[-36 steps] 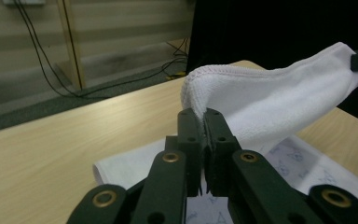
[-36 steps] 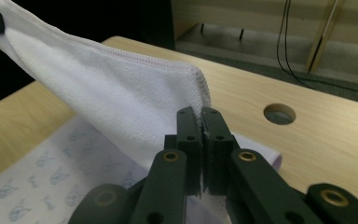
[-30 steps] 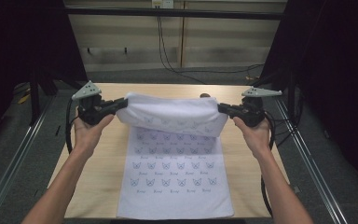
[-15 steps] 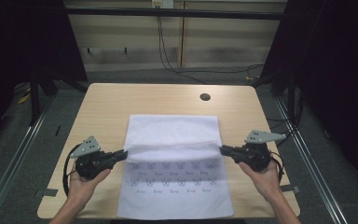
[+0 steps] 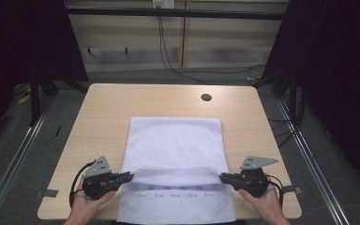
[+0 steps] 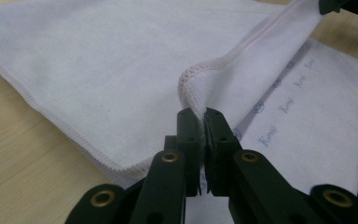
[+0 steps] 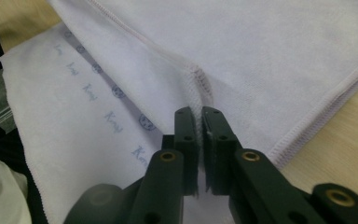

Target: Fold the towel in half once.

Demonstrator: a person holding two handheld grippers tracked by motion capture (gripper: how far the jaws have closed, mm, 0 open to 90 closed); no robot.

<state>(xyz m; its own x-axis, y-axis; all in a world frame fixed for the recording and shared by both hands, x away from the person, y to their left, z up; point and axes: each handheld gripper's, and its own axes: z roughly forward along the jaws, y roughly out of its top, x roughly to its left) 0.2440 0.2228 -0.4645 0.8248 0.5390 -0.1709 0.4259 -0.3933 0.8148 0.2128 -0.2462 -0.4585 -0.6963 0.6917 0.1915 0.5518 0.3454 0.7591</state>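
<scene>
Left gripper and right gripper: each clamps one corner of the towel.
High view: towel folded toward the near table edge. Gripper views: hem pinched; right jaws have just eased slightly, hem between them.

1 white towel – 1 wooden table – 2 grippers: left gripper, right gripper.
</scene>
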